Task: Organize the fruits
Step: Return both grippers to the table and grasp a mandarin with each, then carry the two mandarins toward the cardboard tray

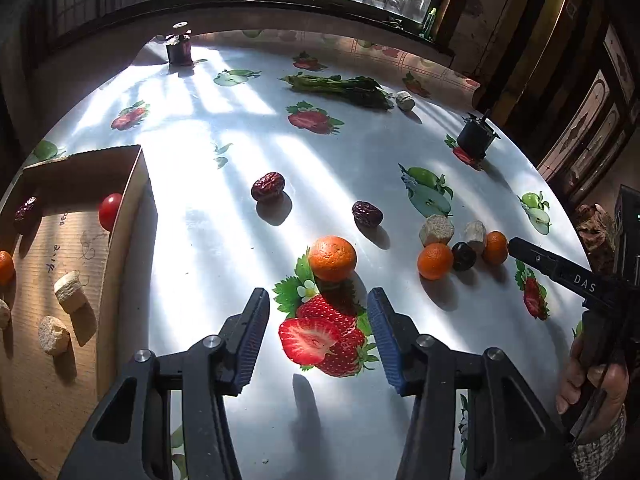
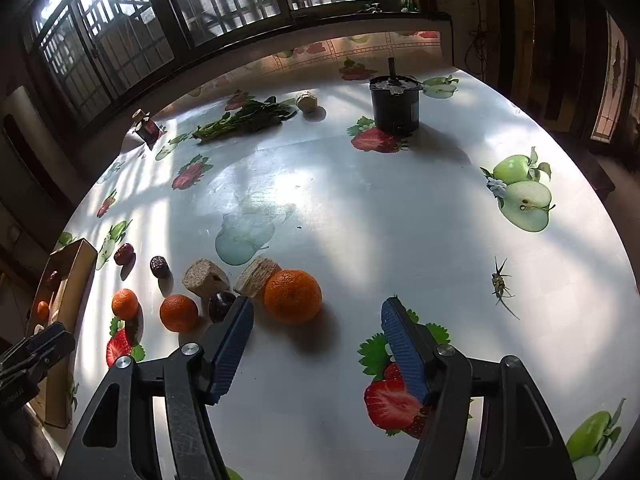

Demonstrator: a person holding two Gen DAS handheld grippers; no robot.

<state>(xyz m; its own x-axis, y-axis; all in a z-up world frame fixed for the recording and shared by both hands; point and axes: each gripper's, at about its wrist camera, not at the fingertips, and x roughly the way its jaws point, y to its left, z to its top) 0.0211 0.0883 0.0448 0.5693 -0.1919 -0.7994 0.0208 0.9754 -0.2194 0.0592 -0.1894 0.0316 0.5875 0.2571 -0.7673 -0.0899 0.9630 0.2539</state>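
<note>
A tangerine (image 1: 332,258) is seen on the surface (image 1: 224,208) just ahead of the left gripper (image 1: 318,312), whose jaws stand apart and empty. Only the left wrist view shows the cardboard box (image 1: 120,232) interior, where a cherry tomato (image 1: 110,211) and a red date (image 1: 26,210) are kept. In the right wrist view, a larger tangerine (image 2: 293,296) is framed near the widely opened, empty right gripper (image 2: 318,316), and an insect (image 2: 498,280) is shown.

right tool (image 2: 318,312) agape | orange (image 2: 293,296) just ahead | nothing held
</note>
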